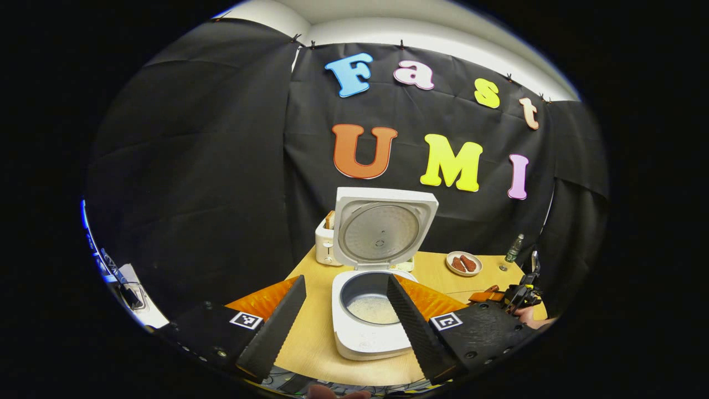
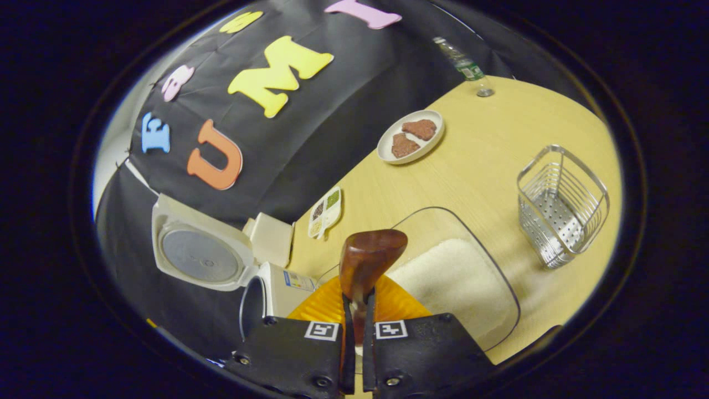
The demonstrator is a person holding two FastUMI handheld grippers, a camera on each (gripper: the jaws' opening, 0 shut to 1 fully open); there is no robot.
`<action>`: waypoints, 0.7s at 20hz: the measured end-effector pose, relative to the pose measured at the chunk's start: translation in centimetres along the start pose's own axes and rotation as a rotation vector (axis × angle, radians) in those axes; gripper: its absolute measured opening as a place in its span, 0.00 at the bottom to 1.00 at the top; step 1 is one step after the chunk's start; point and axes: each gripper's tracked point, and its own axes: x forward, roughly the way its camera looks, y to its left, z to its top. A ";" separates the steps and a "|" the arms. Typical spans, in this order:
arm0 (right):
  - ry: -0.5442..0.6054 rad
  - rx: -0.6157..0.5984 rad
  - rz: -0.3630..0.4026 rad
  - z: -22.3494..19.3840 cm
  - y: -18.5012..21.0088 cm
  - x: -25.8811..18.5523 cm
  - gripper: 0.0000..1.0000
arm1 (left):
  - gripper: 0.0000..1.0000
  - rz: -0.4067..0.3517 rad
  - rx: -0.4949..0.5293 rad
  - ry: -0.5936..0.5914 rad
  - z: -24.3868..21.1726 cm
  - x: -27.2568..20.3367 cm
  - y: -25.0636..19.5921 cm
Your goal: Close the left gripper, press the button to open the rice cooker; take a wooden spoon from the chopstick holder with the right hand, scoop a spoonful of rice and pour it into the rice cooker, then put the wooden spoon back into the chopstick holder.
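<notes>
Right gripper view: right gripper [image 2: 354, 321] clamped the wooden spoon [image 2: 368, 260]; rice cooker [image 2: 210, 255] stood open, left gripper [image 1: 346, 318] wide, return pending.

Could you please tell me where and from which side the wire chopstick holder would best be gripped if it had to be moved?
Probably by its top rim, from above. The chopstick holder stands upright on the table, open at the top, and its thin wire rim leaves room for one finger inside and one outside. Its body looks too wide for a gripper's fingers to span.
</notes>
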 end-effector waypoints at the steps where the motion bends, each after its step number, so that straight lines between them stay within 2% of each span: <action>1: -0.009 0.017 0.002 0.6 -0.5 -0.5 0.11 | 0.95 -0.002 0.004 -0.001 0.1 0.0 -0.5; 4: -0.042 0.046 0.018 2.7 -1.0 -2.2 0.11 | 0.95 -0.003 0.006 -0.018 1.0 -0.1 -2.1; 8: -0.088 0.128 0.080 6.1 -0.6 -5.6 0.11 | 0.94 -0.002 -0.013 -0.033 1.4 -0.3 -4.1; 14: -0.127 0.156 0.131 9.7 1.6 -9.1 0.11 | 0.95 0.020 -0.027 -0.061 1.9 -0.9 -5.0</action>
